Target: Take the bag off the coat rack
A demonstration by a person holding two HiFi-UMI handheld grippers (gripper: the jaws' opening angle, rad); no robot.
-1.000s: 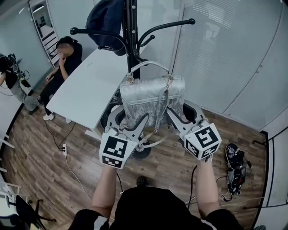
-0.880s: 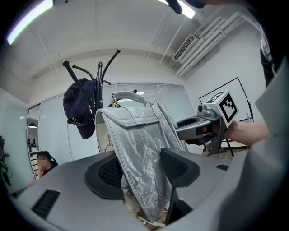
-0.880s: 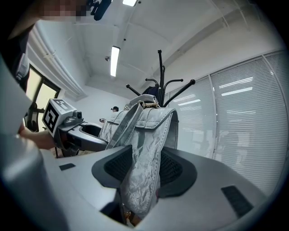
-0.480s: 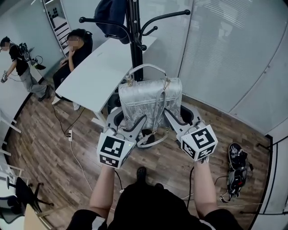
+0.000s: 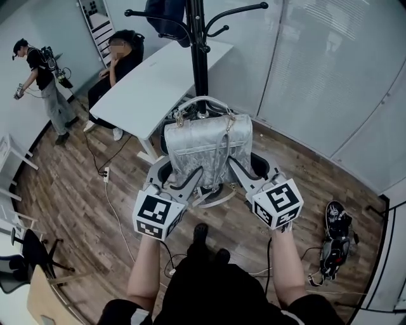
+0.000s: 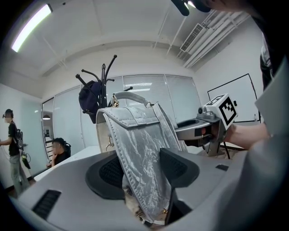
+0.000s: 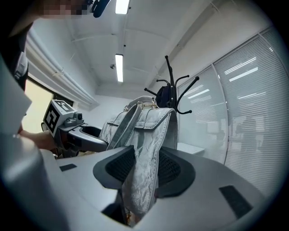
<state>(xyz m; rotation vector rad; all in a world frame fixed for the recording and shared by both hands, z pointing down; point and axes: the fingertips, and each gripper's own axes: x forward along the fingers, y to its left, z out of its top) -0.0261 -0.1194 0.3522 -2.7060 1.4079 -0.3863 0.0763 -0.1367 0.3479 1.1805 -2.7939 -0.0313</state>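
Wooden floor (image 5: 70,209) in brown planks, spanning the room below a wall of pale glass panels (image 5: 317,76). White table (image 5: 158,79), long, standing beside the glass, with one seated person (image 5: 120,57) at its far edge and one standing person (image 5: 47,76) near the left wall. Black coat rack (image 5: 200,57), upright pole with curved hooks, a dark garment (image 5: 166,11) hanging on its left side. Silver bag (image 5: 206,146), quilted, with an arched handle and gold fittings, held up in the air in front of the pole and below the hooks, between both tools. Left gripper (image 5: 177,176), grey with a marker cube, jaws set fairly wide and pressed against the bag's lower left edge, which runs between the pads. Right gripper (image 5: 250,170), same build, jaws narrower and just now closing further, the bag's lower right edge pinched between the pads. Dark gear (image 5: 333,238) lying on the floor at the right. White cable (image 5: 114,216) trailing over the planks at the left.
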